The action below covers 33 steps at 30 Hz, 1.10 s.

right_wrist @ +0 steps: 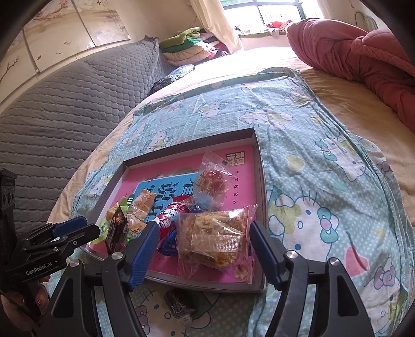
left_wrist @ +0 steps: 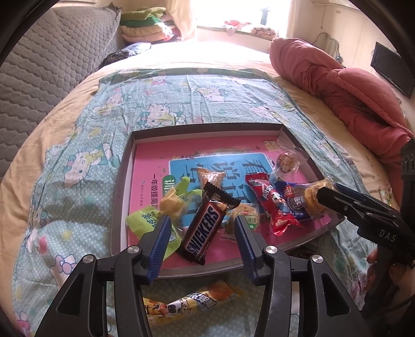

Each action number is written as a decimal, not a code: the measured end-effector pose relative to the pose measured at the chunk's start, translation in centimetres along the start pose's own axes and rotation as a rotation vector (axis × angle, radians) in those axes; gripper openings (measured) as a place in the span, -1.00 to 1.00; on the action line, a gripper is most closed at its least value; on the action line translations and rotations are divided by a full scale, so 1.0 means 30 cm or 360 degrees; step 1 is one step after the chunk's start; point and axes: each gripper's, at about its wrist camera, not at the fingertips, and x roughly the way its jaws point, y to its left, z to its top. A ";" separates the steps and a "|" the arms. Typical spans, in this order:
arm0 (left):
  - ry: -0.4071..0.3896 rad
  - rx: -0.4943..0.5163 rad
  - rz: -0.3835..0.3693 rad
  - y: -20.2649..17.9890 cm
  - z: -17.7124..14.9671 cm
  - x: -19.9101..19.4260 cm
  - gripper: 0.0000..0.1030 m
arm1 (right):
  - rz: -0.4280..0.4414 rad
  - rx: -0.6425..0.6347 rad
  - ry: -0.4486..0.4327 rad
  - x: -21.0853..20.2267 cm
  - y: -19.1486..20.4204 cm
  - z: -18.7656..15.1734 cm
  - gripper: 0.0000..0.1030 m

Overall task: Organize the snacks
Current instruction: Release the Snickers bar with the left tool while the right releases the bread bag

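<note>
While hovering over tray [left_wrist: 124, 181], both tongs [left_wrist: 201, 238] [right_wrist: 205, 246] gape.

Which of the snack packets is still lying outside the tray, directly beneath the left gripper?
The yellow packet with cartoon print. It lies on the Hello Kitty sheet in front of the tray, under the open left gripper; the Snickers bar and its neighbours lie inside.

Daylight pours in from the window [left_wrist: 233, 15] at the far end, blown out to white in both views. The bed [right_wrist: 259, 59] near it glares. Foreground stays softly lit, shadows faint. Fisheye bends the edges hard, dark vignette ringing the corners.
</note>
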 end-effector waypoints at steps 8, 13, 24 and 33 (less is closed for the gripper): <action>-0.0010 0.0005 0.0008 -0.001 -0.001 -0.027 0.03 | 0.0009 -0.0009 -0.0037 -0.028 0.005 0.005 0.44; -0.0014 -0.0004 0.0005 0.007 0.000 -0.042 0.03 | 0.0005 0.0009 -0.0070 -0.050 -0.007 0.011 0.45; -0.0017 -0.0043 0.0005 0.054 -0.014 -0.088 0.16 | 0.0058 0.0066 -0.0115 -0.097 -0.026 0.019 0.45; 0.0054 -0.0121 -0.0010 0.142 -0.062 -0.111 0.27 | 0.0136 -0.0021 -0.0095 -0.156 0.026 -0.022 0.49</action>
